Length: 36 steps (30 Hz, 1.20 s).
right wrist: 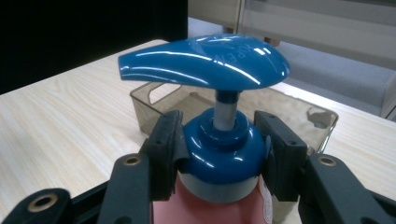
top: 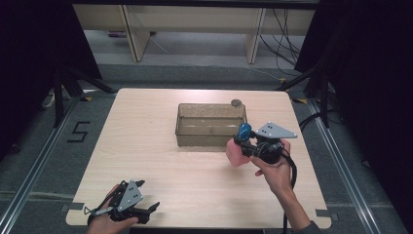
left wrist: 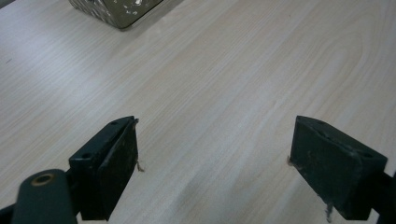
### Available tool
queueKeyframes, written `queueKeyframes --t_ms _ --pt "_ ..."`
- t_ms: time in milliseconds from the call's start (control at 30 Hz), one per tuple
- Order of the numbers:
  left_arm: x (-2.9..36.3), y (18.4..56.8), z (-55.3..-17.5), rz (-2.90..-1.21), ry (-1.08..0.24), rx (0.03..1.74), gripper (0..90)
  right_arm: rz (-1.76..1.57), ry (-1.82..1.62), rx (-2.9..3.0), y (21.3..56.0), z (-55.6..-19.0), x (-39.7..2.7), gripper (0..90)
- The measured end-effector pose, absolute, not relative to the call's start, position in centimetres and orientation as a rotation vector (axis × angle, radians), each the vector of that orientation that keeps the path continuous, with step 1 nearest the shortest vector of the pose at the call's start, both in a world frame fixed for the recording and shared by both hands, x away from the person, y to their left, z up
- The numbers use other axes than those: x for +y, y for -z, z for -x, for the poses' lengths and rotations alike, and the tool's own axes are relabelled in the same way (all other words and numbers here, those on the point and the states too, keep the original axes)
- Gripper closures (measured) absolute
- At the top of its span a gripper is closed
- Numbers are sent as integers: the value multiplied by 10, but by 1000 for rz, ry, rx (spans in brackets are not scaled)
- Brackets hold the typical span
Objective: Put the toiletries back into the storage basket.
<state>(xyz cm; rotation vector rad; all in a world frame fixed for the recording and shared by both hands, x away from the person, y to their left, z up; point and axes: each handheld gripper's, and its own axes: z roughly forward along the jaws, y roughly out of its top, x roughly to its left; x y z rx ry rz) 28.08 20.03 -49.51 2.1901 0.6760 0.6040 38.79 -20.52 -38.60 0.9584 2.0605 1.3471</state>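
A pink pump bottle (top: 236, 154) with a blue pump head (top: 243, 130) hangs just above the table, close to the front right corner of a brown see-through bin (top: 210, 141). My right gripper (top: 242, 146) is shut on the bottle's blue collar (right wrist: 219, 156), one pad on each side, with the pump head (right wrist: 205, 63) sticking out over the jaws. The bin (right wrist: 196, 100) lies just beyond the bottle. My left gripper (top: 147, 195) rests at the table's near left edge, open, nothing between its jaws. Bare wood lies under the left gripper (left wrist: 212, 154).
A small round dark object (top: 236, 103) lies just behind the bin's far right corner. The wooden table (top: 146, 141) stands on grey floor with desk legs and cables beyond. A corner of the bin (left wrist: 112, 11) shows at the top of the left gripper view.
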Motion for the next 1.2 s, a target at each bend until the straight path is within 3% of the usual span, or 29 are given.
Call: queueKeyframes --t_ms 1200 --pt "200 496 -280 -2178 -620 681 148 -958 -1364 2049 347 -427 -191 538"
